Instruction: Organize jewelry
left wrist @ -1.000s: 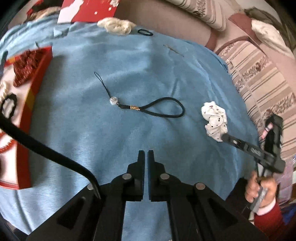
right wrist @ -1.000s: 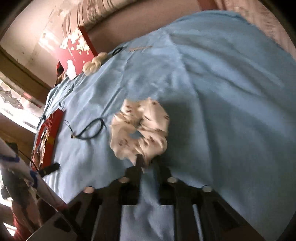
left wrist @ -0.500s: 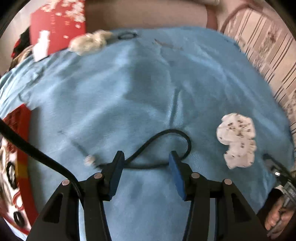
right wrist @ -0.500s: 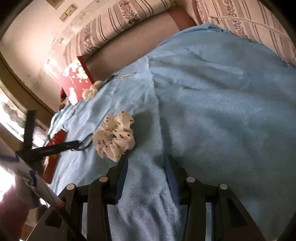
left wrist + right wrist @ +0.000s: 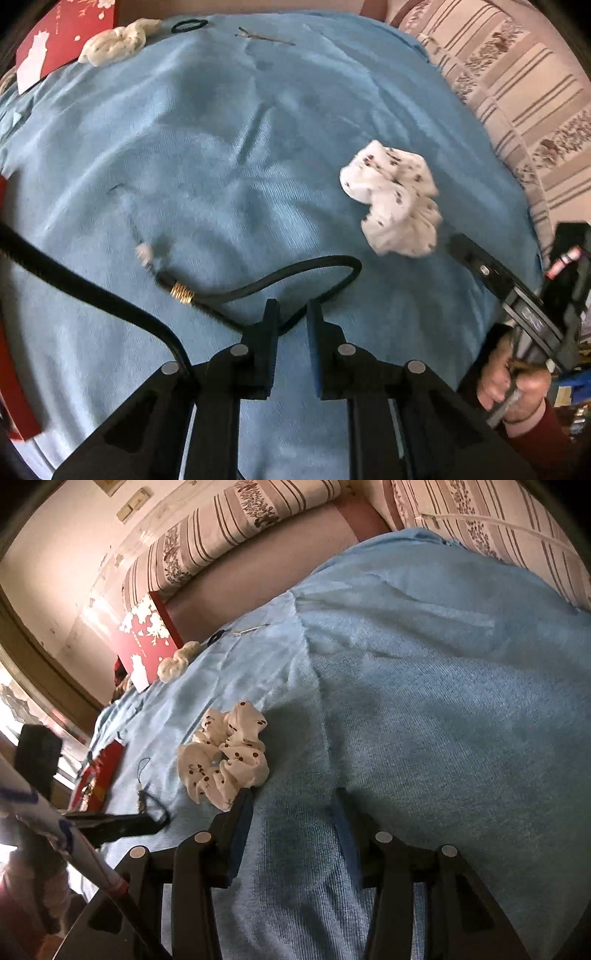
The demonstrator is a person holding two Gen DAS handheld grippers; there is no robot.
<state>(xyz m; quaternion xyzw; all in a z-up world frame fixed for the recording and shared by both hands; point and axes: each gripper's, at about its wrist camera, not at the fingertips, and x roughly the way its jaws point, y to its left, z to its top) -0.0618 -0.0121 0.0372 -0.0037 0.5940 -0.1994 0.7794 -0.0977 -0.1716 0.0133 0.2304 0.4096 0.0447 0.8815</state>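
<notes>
A black cord strap with a gold coil and a white bead lies on the blue cloth. My left gripper is partly open, its fingers astride the near end of the cord loop, a gap still showing between them. A white spotted scrunchie lies to the right; it also shows in the right wrist view. My right gripper is open and empty, its left finger just beside the scrunchie. The left gripper's tips and the strap show at the left of that view.
A cream scrunchie, a black hair tie and a thin hairpin lie at the cloth's far edge by a red box. A red tray sits at the left. Striped cushions border the cloth.
My left gripper opened, moved forward to the cord and has now narrowed around its loop. My right gripper let go of the spotted scrunchie, opened wide and drew back slightly.
</notes>
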